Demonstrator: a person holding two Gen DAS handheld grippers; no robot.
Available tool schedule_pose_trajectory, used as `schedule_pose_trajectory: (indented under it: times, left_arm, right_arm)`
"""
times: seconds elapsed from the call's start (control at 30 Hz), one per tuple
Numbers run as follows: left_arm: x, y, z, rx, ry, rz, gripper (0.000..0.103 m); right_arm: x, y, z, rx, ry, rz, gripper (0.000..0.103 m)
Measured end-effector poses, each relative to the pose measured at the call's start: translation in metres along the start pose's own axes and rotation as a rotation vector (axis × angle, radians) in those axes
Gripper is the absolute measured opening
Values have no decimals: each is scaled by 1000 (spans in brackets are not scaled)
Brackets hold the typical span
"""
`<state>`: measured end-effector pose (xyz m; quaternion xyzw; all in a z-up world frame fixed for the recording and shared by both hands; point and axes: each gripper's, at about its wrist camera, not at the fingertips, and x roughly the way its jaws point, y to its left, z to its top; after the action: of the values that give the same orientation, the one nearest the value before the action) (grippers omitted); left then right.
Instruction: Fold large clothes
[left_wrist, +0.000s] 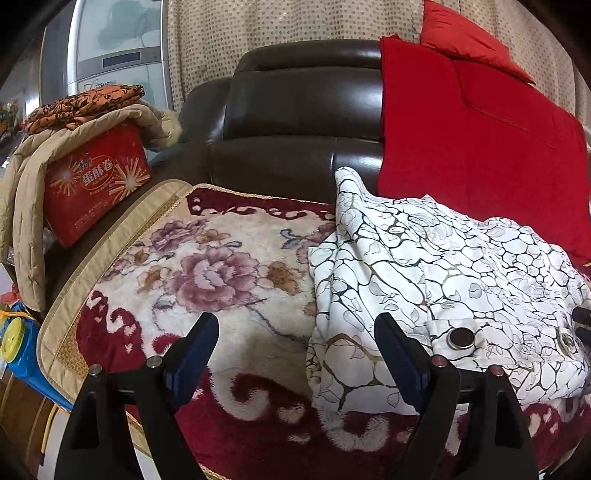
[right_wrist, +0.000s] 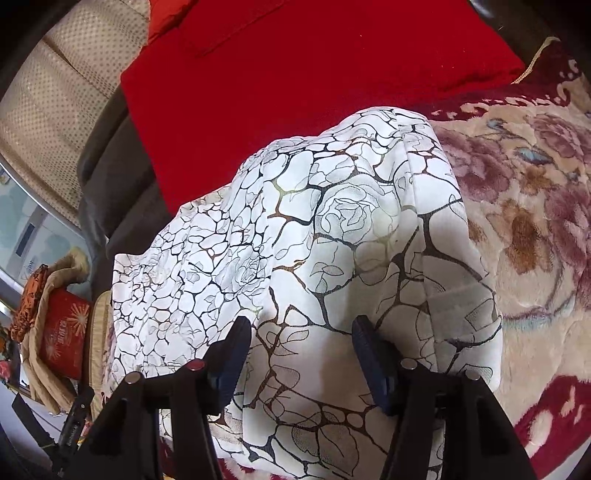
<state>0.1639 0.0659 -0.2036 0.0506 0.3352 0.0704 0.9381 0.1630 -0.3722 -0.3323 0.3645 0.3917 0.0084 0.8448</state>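
Left wrist view is showing the dark brown leather sofa (left_wrist: 295, 122) carrying everything: the plush floral blanket in cream and maroon (left_wrist: 221, 266) is covering the seat, a bright red quilted cover (left_wrist: 480, 155) is draping over the backrest, and the large white garment printed with a black cracked-stone and rose pattern (left_wrist: 443, 266) is lying bunched on the blanket, towards the red cover.

Right wrist view is looking down on the same white garment (right_wrist: 314, 229), which is humping up in loose layers rather than lying flat. That bulk is the main risk: a pinch taken here is likely gathering several layers at once, so the fold is coming out crooked or lumpy. The plush pile is probably gripping the fabric too, so dragging is likely rucking the blanket along with it.

On the sofa arm, a red printed snack box (left_wrist: 96, 192) is sitting under a beige padded coat (left_wrist: 44, 192); a wide left sweep could be knocking them off.

The left gripper (left_wrist: 295, 354) is standing wide open and holding nothing, one finger over bare blanket, the other at the garment's edge. The right gripper (right_wrist: 301, 350) is also open and empty, hovering over or pressing the cloth; contact I cannot tell.

Smallest, a dark round snap button (left_wrist: 461, 338) is sitting near the left finger and could be catching on it.
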Motion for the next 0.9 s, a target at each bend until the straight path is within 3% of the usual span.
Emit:
schedule_pose_trajectory:
  times: [0.2, 0.5, 0.63, 0.8, 0.9]
  left_arm:
    - [3, 1, -3, -5, 47, 5, 86]
    - [22, 5, -38, -202, 316, -211, 86]
    - [36, 2, -52, -350, 411, -332, 86]
    - [53, -14, -57, -474, 418, -452, 86]
    - [61, -23, -51, -535, 380, -485, 86]
  right_arm:
    - [0, -1, 1, 8, 6, 17, 62]
    - [-3, -11, 3, 53, 25, 68, 62]
    - [-4, -14, 5, 64, 35, 85, 62]
    - [-7, -19, 6, 71, 47, 111, 62]
    - [-7, -19, 6, 66, 50, 115, 62]
